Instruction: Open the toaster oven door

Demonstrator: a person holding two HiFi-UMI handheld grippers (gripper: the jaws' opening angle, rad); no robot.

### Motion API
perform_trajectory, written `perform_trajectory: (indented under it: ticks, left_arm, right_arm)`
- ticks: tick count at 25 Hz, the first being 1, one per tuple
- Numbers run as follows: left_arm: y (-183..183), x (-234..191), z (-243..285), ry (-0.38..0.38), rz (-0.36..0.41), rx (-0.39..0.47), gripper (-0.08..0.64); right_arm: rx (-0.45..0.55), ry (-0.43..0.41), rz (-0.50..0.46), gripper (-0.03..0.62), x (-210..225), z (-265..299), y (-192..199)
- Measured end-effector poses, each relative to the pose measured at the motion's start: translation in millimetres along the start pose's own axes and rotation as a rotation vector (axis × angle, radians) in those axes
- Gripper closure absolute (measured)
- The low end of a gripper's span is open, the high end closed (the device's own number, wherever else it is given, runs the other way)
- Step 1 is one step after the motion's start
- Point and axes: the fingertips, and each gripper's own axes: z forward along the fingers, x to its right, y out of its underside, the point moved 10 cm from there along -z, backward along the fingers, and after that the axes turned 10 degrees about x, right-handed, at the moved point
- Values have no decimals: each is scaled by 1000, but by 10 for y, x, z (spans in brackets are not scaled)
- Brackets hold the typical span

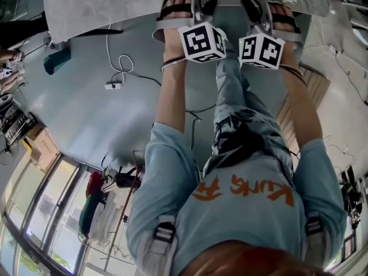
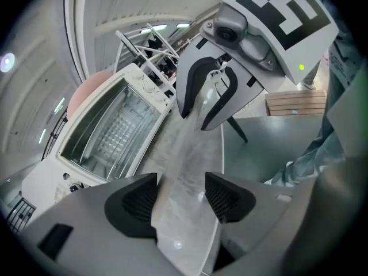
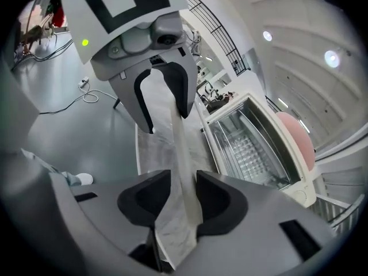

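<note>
A white toaster oven (image 2: 109,131) (image 3: 253,148) stands on a pale marbled table (image 2: 190,154) (image 3: 152,154). A wire rack shows inside its glass front; whether the door is shut I cannot tell. Both grippers hover over the table edge beside the oven, tips facing each other. My left gripper (image 2: 181,197) (image 3: 167,122) (image 1: 198,4) has its jaws apart with only the tabletop showing between the pads. My right gripper (image 3: 184,197) (image 2: 198,119) (image 1: 259,7) has a narrower gap, and nothing is gripped there either. Neither gripper touches the oven.
A pink rounded thing (image 2: 86,94) (image 3: 299,137) sits behind the oven. A wire stand (image 2: 149,45) rises past the oven's far end. Cables and a plug strip (image 1: 118,68) lie on the grey floor. A wooden slatted bench (image 2: 296,102) stands off the table's side.
</note>
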Motion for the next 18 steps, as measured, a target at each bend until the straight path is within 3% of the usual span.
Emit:
perform_trajectory:
  ticks: [9, 18]
  left_arm:
    - [174, 213, 94, 48, 13, 39, 237]
    - [265, 445, 231, -12, 48, 42, 222]
  right_arm:
    - [66, -61, 8, 336, -281, 89, 140]
    - [64, -41, -28, 285, -524, 168, 262]
